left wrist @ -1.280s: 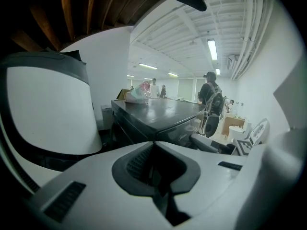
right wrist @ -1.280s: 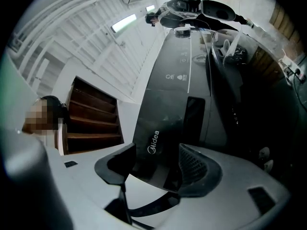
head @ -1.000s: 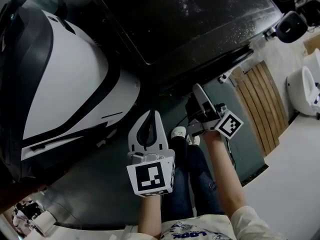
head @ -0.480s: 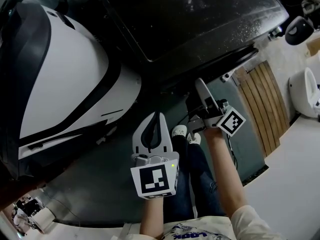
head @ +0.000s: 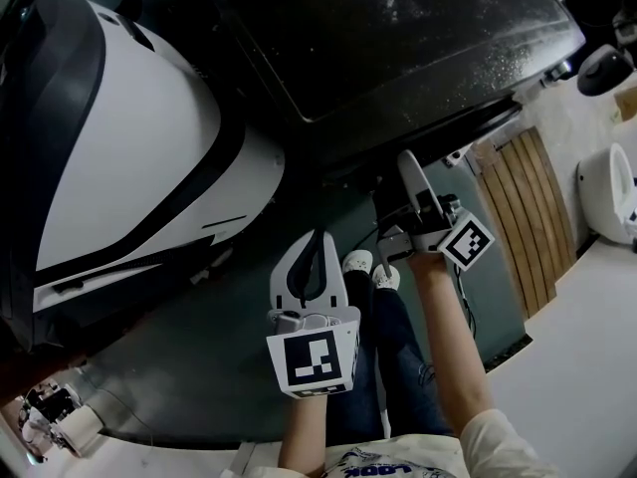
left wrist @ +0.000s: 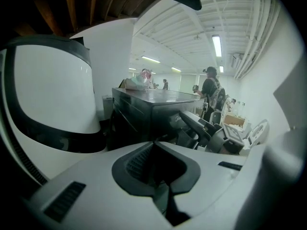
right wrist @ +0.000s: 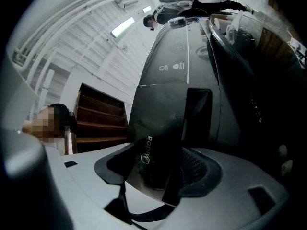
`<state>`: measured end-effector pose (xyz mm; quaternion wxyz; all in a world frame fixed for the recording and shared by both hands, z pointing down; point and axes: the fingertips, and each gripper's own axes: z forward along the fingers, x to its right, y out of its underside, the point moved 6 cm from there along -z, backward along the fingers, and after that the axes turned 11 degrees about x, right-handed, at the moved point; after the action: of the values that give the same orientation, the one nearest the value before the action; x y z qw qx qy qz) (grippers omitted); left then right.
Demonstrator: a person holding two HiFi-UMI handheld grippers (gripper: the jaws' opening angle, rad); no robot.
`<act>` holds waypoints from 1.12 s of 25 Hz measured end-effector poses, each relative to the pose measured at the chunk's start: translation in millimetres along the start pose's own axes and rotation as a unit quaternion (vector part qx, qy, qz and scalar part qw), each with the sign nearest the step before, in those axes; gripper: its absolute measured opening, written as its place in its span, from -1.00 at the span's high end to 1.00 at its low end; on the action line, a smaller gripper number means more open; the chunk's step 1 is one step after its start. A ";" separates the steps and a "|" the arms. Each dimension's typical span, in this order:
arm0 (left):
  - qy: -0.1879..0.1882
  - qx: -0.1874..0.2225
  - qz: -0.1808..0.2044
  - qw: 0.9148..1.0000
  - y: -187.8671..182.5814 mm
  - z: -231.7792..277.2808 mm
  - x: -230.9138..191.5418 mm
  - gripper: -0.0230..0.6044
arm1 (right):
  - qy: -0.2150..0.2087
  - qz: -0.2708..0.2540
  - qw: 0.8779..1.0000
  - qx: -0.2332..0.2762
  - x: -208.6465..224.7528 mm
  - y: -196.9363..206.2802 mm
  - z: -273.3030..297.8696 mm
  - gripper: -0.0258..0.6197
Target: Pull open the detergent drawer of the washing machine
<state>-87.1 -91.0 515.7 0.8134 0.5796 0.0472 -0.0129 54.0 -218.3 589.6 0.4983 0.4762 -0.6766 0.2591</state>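
Two large appliances take up most of the head view. The dark grey washing machine (head: 398, 38) stands at upper centre with its flat, speckled top towards the camera, and a white appliance with a black band (head: 129, 137) bulks just beside it on the left. Below them a dark floor mat (head: 199, 366) runs under the person's jeans-clad legs (head: 398, 347). A wooden slatted panel (head: 523, 212) lies to the right of the washing machine. The right gripper (head: 398, 172) reaches up to the washer's front, just under the near edge of the top. The right gripper view shows the glossy dark detergent drawer (right wrist: 158, 128) there, marked with a Midea logo and standing between the jaws. The jaws are spread wide and are closing on the drawer. Ribbing on the right-hand pad shows clear beside the panel's edge, so the grip does not look pressed home. Above the drawer, the washer's grey front (right wrist: 182, 56) carries small printed icons. The left gripper (head: 317, 235) hangs lower and nearer the body, apart from both machines. Its jaws are clenched tip to tip with nothing between them, as the left gripper view (left wrist: 154, 146) confirms, and its marker cube (head: 314, 359) faces the camera. Small white shoes (head: 356, 262) peek out between the two grippers.
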 end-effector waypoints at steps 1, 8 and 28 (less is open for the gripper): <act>0.000 -0.004 0.002 1.000 1.7 -0.4 -0.3 0.88 | -0.001 0.003 1.000 0.004 0.3 0.2 -0.1 0.07; -0.001 -0.010 0.000 1.000 7.6 -2.1 -2.3 0.88 | -0.006 0.030 0.999 0.026 3.0 1.2 -0.9 0.11; -0.011 -0.012 -0.005 1.000 14.9 -3.4 -3.1 0.88 | -0.021 0.064 0.997 0.040 6.9 0.0 -17.0 0.24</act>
<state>-89.3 -83.0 528.8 0.8207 0.5694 0.0410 -0.0229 60.9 -206.9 602.3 0.4469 0.4569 -0.7051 0.3072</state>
